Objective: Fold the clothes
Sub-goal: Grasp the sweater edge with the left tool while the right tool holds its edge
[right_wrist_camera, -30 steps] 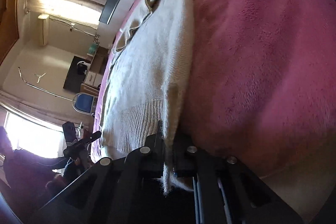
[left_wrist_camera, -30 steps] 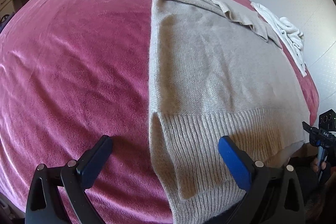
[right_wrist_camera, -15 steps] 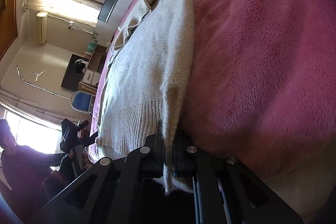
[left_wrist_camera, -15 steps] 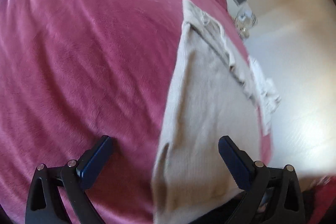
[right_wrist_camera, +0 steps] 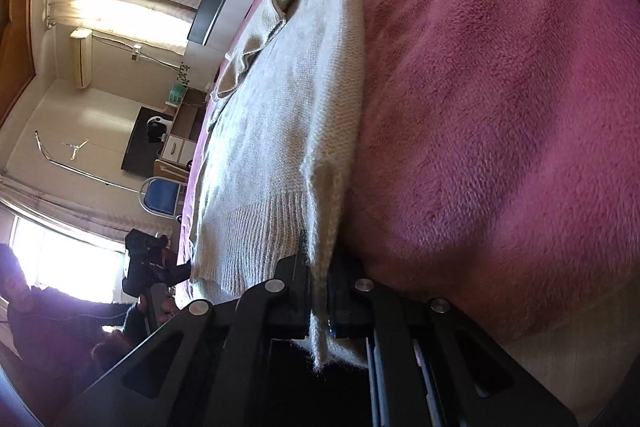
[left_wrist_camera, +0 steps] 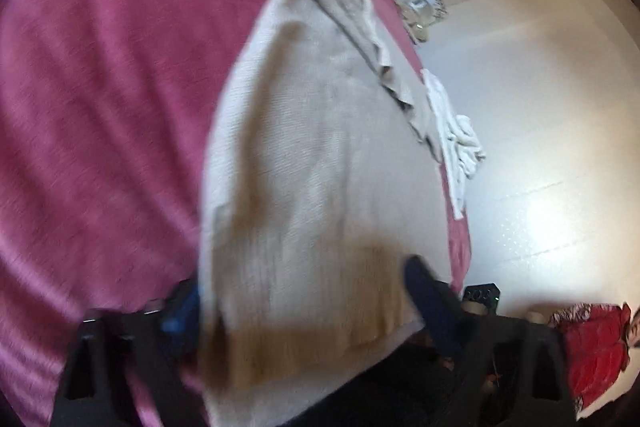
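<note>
Sweater (left_wrist_camera: pixel 320 147): beige knit, flat on pink bed (left_wrist_camera: pixel 100 107)
Right gripper (right_wrist_camera: pixel 320 291): clamped on hem corner
Left gripper (left_wrist_camera: pixel 296 303): apart, straddling hem
Risk: knit stretching; corner slipping free

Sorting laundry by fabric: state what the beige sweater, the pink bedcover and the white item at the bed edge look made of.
Beige sweater: soft knit, likely wool or acrylic; ribbed hem, fuzzy fibres at the right tongs.
Pink bedcover: plush fleece or velour; short, sheened pile.
White item: possibly knit or terry; too blurred to tell.
</note>
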